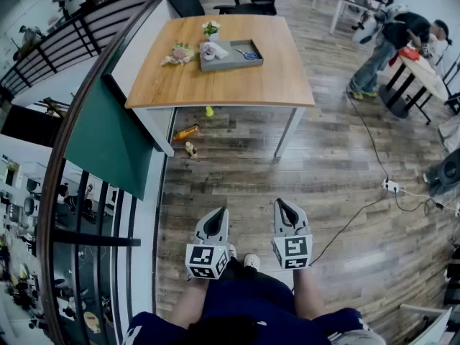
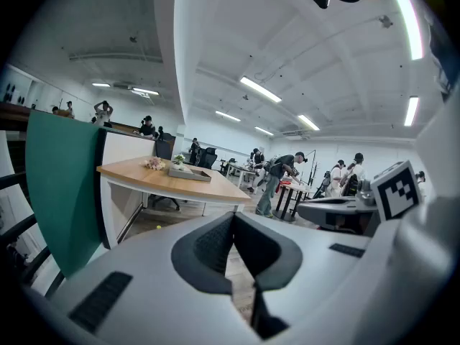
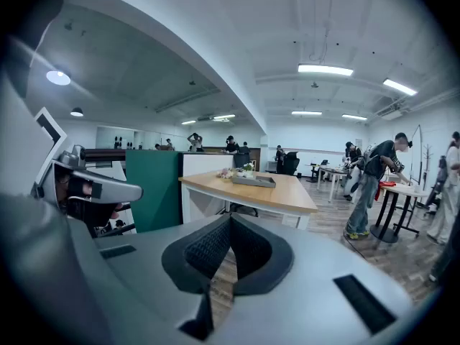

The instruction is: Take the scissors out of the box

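Blue-handled scissors (image 1: 248,54) lie in a shallow grey box (image 1: 231,64) on a wooden table (image 1: 237,85) far ahead of me. The same box (image 2: 189,173) (image 3: 253,181) shows small in both gripper views. My left gripper (image 1: 218,213) (image 2: 233,218) and right gripper (image 1: 282,203) (image 3: 230,221) are held side by side over the wood floor, well short of the table. Both are shut, jaws pressed together with nothing between them.
On the table stand a small flower pot (image 1: 210,29), a pink-and-white bunch (image 1: 179,53) and a white item (image 1: 213,50). Small toys (image 1: 187,132) lie on the floor under it. A green panel (image 1: 108,139) and railing run along the left. People stand at desks (image 1: 417,70) on the right; a cable with a power strip (image 1: 390,186) crosses the floor.
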### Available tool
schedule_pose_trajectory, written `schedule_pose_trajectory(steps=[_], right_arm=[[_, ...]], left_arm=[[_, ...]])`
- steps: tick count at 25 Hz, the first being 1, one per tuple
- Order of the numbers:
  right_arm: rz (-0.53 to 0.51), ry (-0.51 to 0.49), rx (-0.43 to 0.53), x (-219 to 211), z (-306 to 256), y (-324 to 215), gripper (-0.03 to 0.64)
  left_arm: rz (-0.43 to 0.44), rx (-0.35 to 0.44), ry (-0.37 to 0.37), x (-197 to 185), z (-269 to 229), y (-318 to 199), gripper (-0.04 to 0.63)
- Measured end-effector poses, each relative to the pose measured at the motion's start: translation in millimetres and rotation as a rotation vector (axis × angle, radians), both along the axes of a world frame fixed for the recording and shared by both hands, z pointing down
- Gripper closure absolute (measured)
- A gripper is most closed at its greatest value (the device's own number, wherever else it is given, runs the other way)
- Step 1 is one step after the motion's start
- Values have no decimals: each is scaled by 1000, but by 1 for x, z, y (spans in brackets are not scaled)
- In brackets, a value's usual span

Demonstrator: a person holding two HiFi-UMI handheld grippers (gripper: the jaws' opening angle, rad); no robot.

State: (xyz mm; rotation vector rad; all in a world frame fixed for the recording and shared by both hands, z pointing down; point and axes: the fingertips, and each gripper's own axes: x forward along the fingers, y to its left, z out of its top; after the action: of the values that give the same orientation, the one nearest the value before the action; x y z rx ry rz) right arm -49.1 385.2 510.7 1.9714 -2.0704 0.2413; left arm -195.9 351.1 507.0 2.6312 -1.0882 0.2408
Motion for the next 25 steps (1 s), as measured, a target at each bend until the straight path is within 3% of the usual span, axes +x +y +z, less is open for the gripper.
schedule_pose_trajectory(steps=[10,15,16,17,18,19,22,25], right_arm=[[13,15,4,-9,-3,7,609],[45,-25,5,-2,1,5,601],[29,-42,0,-5,2,3,541],[8,-59,-5,-8,3,0,443],[-12,-74,-9,-12,3,-2,387],[-28,-81,-12,-15,3,-4,366],[-45,-74,-23,-19,1,-9,293],[-34,-57,-23,-20,-1,-14,276]], left_arm=[[-5,8,13,-12,-1,5,592],[22,5,30,-13,1,7,591],[33,-2,37,-12,2,6,563],[49,-12,43,-11,3,5,471],[65,-21,46,-11,4,4,367],[77,-25,45,-10,4,3,308],[91,-20,27,-11,2,-3,256],[107,-6,7,-13,0,-7,255]])
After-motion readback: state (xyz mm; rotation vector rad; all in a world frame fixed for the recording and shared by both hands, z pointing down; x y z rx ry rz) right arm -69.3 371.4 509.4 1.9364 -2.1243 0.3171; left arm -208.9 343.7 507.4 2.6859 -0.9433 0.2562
